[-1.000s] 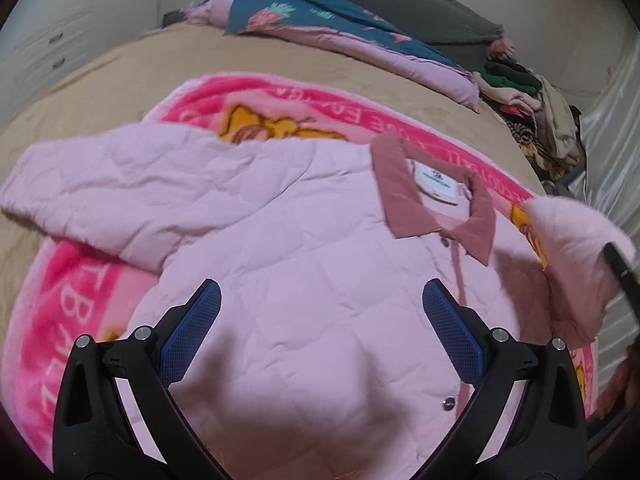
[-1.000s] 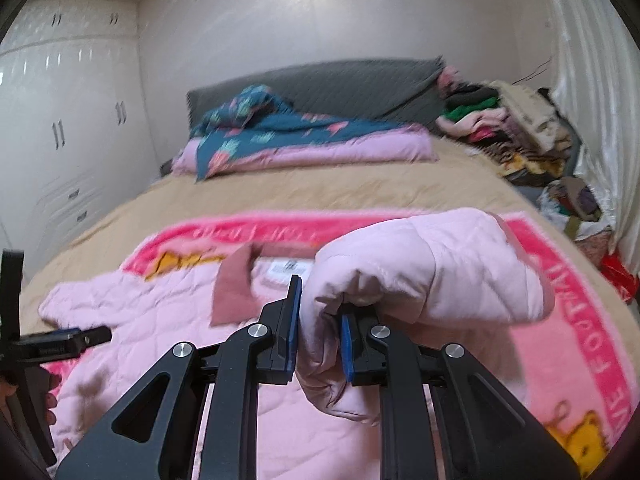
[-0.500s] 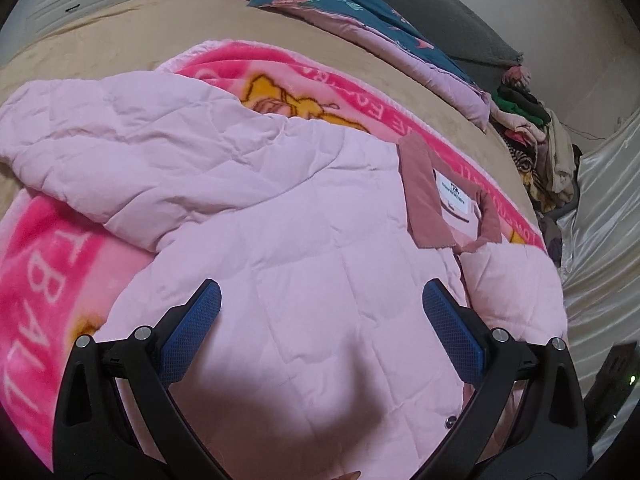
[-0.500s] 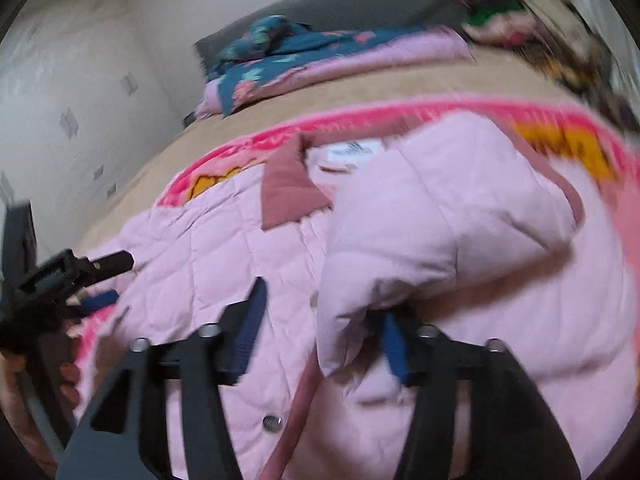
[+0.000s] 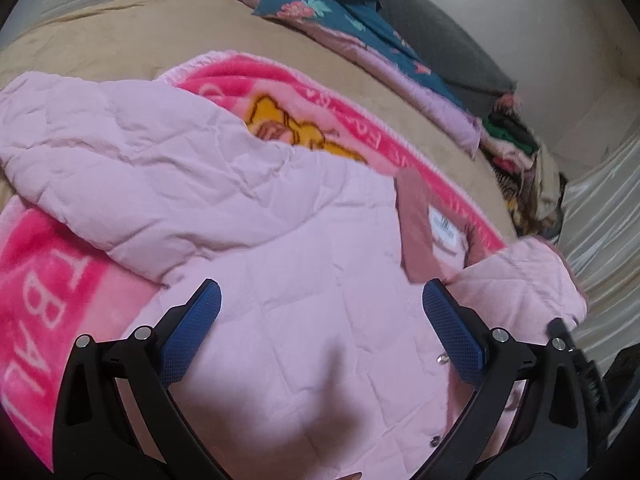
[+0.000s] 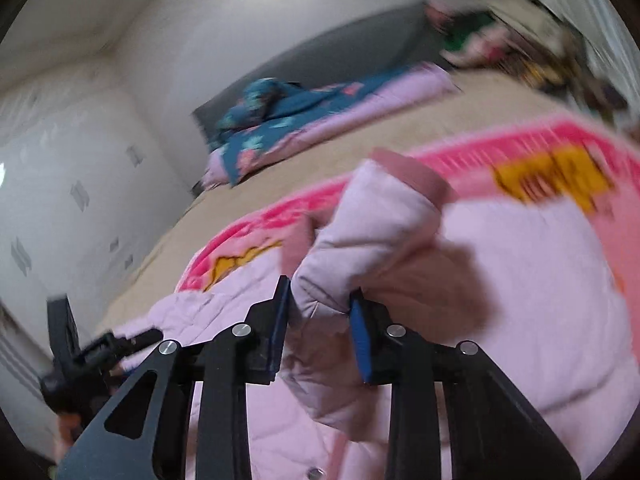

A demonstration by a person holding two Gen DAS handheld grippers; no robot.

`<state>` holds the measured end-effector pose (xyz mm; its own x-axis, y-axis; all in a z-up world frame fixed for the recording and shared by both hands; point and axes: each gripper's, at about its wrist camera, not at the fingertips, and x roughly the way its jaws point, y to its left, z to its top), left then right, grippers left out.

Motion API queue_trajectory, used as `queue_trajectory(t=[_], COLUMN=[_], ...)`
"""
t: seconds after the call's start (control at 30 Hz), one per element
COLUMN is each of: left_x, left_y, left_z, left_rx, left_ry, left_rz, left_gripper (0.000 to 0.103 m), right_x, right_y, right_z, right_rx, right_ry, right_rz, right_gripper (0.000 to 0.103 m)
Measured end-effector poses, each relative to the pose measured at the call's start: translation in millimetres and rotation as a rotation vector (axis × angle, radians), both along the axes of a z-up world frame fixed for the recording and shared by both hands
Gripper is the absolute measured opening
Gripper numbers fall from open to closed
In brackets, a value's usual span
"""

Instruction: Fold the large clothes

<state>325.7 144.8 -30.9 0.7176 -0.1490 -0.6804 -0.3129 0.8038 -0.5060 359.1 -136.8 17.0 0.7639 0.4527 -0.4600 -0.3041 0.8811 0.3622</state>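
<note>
A: Where is the pink jacket [image 5: 312, 280]?

B: Spread front-up on the pink blanket [image 5: 36, 280] on your bed [image 5: 120, 40], one sleeve [image 5: 120, 160] out to the left.

A: And my left gripper [image 5: 320, 320]?

B: Jaws wide apart over the jacket's front, gripping nothing.

A: My right gripper [image 6: 320, 316]?

B: Its jaws have just been closing and now pinch the other sleeve [image 6: 380, 240], folded over the chest.

Right gripper [image 6: 318, 304] low over the pink quilted jacket [image 6: 520, 280], jaws just closing with the folded sleeve [image 6: 372, 248] between the blue pads. Ahead, pink cartoon blanket [image 6: 560, 148] and teal floral quilt [image 6: 296, 108]; far left, the left gripper [image 6: 96, 356], blurred.
</note>
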Motion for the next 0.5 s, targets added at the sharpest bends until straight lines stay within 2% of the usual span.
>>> queue_trajectory(t=[0.17, 0.3, 0.4, 0.43, 0.5], left_x=[-3.8, -3.8, 0.3, 2.3, 7.9], left_y=[14.4, 20.2, 18.2, 15.8, 4.5], left_z=[1.7, -1.9, -10.8, -14.7, -22.1], left_rx=[-0.116, -0.209, -0.279, -0.300, -0.305], left_ry=[-0.038, -0.059, -0.051, -0.044, -0.015], left_rz=[-0.012, -0.037, -0.069, -0.082, -0.126], left_gripper=[0.095, 0.095, 0.095, 0.095, 0.095], right_x=[-4.0, -6.0, -6.1, -8.4, -15.1], right_y=[63.3, 90.1, 110.5, 114.2, 112.2], right_z=[-8.9, -27.4, -42.2, -46.4, -49.9], right_rx=[-0.157, -0.210, -0.280, -0.293, -0.279], right_ry=[-0.008, 0.023, 0.077, 0.096, 0.123], right_rz=[0.139, 0.220, 0.292, 0.323, 0.355], right_gripper=[0.025, 0.025, 0.030, 0.034, 0.042])
